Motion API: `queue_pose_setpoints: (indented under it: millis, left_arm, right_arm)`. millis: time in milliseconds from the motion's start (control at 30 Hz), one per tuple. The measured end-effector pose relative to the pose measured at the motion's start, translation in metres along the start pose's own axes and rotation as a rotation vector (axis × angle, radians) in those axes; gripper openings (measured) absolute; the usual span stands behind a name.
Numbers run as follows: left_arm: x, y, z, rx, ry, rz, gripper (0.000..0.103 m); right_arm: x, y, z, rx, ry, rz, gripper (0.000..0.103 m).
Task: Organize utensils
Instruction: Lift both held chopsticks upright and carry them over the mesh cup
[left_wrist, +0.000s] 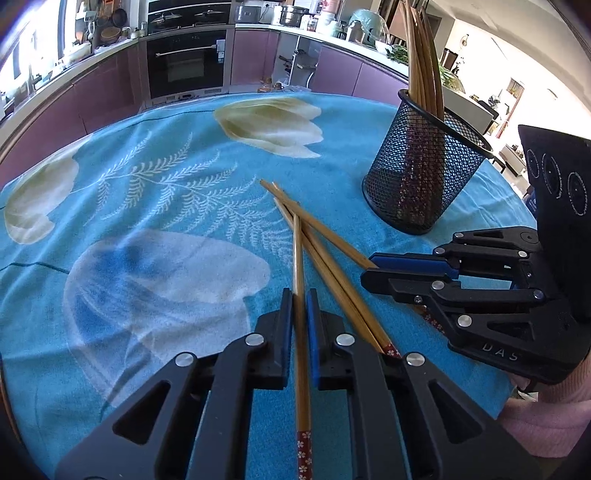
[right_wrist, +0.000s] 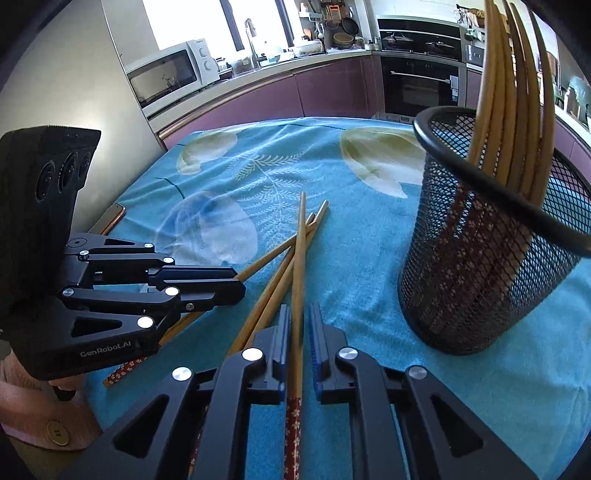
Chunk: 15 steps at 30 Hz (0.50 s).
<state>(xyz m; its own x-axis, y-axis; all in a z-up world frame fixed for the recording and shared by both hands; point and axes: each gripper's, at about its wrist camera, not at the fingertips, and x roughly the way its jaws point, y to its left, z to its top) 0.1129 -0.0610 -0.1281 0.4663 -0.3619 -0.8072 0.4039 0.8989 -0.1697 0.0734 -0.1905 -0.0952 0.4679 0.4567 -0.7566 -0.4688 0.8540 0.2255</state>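
Several bamboo chopsticks with red flowered ends lie crossed on the blue tablecloth (left_wrist: 155, 206). My left gripper (left_wrist: 299, 297) (right_wrist: 242, 282) is shut on one chopstick (left_wrist: 298, 254), which runs straight between its blue pads. My right gripper (right_wrist: 298, 314) (left_wrist: 369, 271) is shut on another chopstick (right_wrist: 300, 258), the one that reaches farthest across the cloth. Two loose chopsticks (left_wrist: 334, 284) (right_wrist: 271, 295) lie between the grippers. A black mesh holder (left_wrist: 421, 177) (right_wrist: 480, 280) stands upright at the right. Several chopsticks (left_wrist: 424, 55) (right_wrist: 517, 92) stand in it.
A phone (right_wrist: 110, 218) lies at the table's left edge. Beyond the table run purple kitchen cabinets with an oven (left_wrist: 186, 62) and a microwave (right_wrist: 170, 74). A pink sleeve (left_wrist: 546, 406) shows behind the right gripper.
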Motion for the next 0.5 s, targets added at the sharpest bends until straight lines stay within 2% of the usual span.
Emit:
queue_pose_setpoints:
  millis: [167, 500]
  left_arm:
    - [-0.009, -0.002, 0.002, -0.005, -0.019, -0.025, 0.007]
    - [-0.052, -0.011, 0.018, 0.02, -0.116, -0.118, 0.007]
  right_arm:
    - [-0.018, 0.0, 0.001, -0.002, -0.052, 0.008, 0.006]
    - [-0.065, -0.009, 0.007, 0.022, -0.18, 0.009, 0.006]
